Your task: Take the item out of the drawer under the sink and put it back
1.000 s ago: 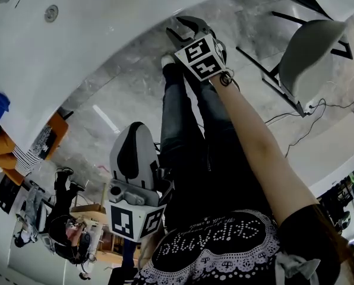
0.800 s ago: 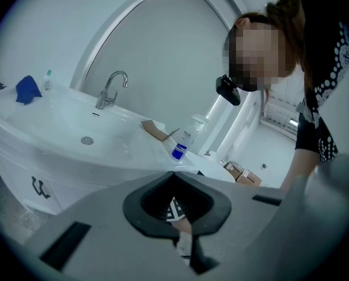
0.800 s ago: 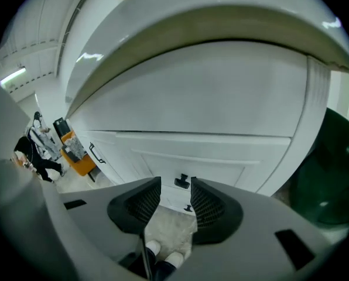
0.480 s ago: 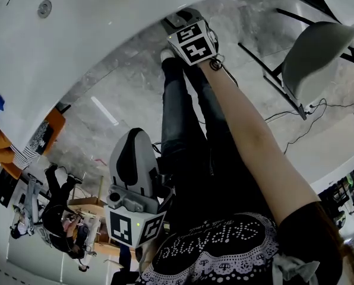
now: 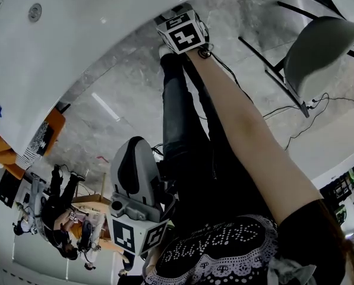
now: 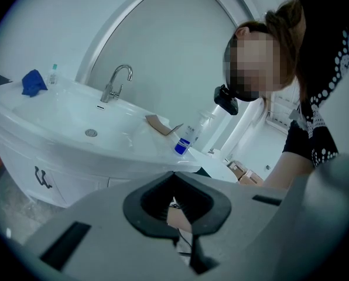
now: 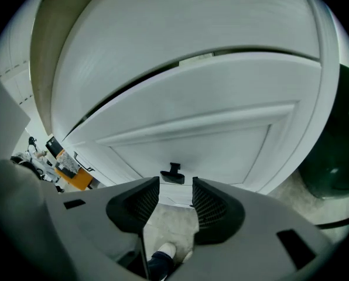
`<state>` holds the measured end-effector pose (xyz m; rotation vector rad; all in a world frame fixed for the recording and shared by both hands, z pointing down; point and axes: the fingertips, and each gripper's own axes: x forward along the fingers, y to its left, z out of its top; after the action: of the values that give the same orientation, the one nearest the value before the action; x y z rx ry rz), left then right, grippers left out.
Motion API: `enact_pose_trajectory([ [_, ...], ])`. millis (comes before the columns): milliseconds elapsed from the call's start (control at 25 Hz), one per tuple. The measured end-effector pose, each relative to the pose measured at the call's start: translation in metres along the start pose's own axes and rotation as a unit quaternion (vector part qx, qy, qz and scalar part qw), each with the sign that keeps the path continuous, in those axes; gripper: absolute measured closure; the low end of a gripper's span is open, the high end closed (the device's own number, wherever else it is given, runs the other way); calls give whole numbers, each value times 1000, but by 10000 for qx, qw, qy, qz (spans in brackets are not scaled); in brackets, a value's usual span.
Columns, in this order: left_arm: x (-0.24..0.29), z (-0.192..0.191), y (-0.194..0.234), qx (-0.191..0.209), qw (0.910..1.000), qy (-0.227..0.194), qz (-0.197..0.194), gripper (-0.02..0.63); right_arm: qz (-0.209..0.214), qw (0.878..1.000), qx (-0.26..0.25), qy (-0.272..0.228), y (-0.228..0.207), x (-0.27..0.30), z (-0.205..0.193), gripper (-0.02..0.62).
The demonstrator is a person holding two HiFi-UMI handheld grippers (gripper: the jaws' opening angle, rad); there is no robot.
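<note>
We hold the right tool out at the end of a straight bare arm, low against the white cabinet under the sink. Its two black ribbed pads stand apart with nothing between them. Just beyond their tips sits the small black handle of the white panelled drawer front. The pads are close to the handle, but we cannot tell whether they touch it. The drawer front looks closed, so the item inside is hidden from us.

The left tool hangs close to our body, well apart from the cabinet, over the grey marbled floor. Its jaws are together and grip nothing. Its own view looks across at the white ceramic basin, with a chrome tap at the back. A crumpled blue cloth lies on the far rim, and a clear plastic bottle with a blue label stands upright on the near worktop edge.
</note>
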<state>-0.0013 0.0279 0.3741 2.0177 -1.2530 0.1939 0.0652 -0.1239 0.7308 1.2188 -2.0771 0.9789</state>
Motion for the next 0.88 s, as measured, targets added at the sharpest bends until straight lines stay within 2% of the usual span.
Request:
enact_pose_trajectory([
  [240, 6, 2, -5, 11, 10000, -53, 5, 601, 37, 9998, -7, -170, -1, 8, 9, 431],
  [680, 13, 7, -16, 120, 9999, -67, 68, 601, 167, 9997, -57, -160, -1, 12, 15, 433],
  [880, 14, 5, -18, -6, 10000, -70, 46, 601, 237, 9994, -208, -116, 3, 10, 15, 451],
])
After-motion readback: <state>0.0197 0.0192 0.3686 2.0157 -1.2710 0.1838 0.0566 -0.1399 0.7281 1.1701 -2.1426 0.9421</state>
